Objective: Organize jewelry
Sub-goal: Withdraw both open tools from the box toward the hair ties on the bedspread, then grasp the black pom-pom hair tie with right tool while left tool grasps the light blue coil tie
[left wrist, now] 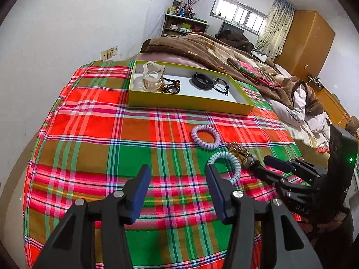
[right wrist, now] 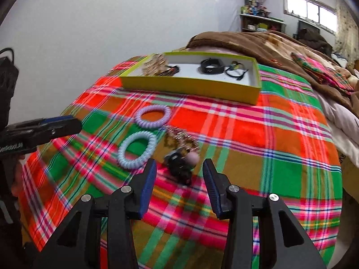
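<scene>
A yellow-green tray point(left wrist: 188, 103) point(right wrist: 190, 87) lies on the plaid cloth and holds a clear bangle point(left wrist: 152, 76), beaded pieces, a black band point(left wrist: 202, 81) point(right wrist: 212, 66) and a black cord bracelet point(left wrist: 221, 86) point(right wrist: 236, 70). In front lie a lilac coil band point(left wrist: 205, 136) point(right wrist: 153, 116), a pale blue coil band point(left wrist: 226, 163) point(right wrist: 136, 150), a gold chain piece point(left wrist: 239, 151) point(right wrist: 181, 137) and a black fluffy piece with a pink bead point(right wrist: 180, 167). My left gripper point(left wrist: 178, 190) is open, empty, left of the blue coil. My right gripper point(right wrist: 179, 186) is open around the black fluffy piece.
The plaid cloth point(left wrist: 112, 134) covers the near end of a bed by a white wall. Brown blankets point(left wrist: 202, 47) and a folded plaid cloth point(left wrist: 253, 71) lie behind the tray. A shelf, window and wooden wardrobe point(left wrist: 307, 40) stand at the far end.
</scene>
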`<action>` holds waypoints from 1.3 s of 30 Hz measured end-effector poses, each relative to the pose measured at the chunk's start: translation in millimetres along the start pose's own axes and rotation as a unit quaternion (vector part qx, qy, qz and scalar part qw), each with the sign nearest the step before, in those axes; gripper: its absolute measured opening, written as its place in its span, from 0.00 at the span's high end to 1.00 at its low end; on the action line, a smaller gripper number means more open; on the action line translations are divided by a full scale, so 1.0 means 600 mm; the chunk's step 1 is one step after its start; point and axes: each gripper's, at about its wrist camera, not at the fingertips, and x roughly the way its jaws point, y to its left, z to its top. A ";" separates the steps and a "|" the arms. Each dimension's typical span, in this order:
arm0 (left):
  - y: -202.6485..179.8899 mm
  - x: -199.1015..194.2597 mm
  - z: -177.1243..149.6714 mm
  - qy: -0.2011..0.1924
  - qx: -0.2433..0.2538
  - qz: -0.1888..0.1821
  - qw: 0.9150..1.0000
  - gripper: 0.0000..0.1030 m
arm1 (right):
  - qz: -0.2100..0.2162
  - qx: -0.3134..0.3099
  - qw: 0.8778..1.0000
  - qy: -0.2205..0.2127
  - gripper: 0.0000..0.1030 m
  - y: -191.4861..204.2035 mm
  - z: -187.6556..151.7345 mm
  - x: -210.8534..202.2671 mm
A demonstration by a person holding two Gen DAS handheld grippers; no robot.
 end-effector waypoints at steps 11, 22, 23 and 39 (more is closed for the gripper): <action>-0.001 0.005 -0.003 0.006 -0.001 -0.003 1.000 0.48 | 0.008 -0.016 1.000 0.012 0.65 0.015 0.007 0.013; -0.003 0.011 -0.002 0.012 0.000 -0.001 1.000 0.48 | -0.009 -0.025 0.999 0.021 0.76 0.021 0.013 0.029; -0.004 0.011 -0.002 0.013 0.000 -0.002 1.000 0.48 | -0.010 -0.025 0.999 0.021 0.77 0.020 0.013 0.029; -0.039 0.048 0.008 0.046 0.008 -0.036 0.998 0.49 | -0.011 -0.014 1.000 -0.019 0.82 -0.002 0.000 -0.020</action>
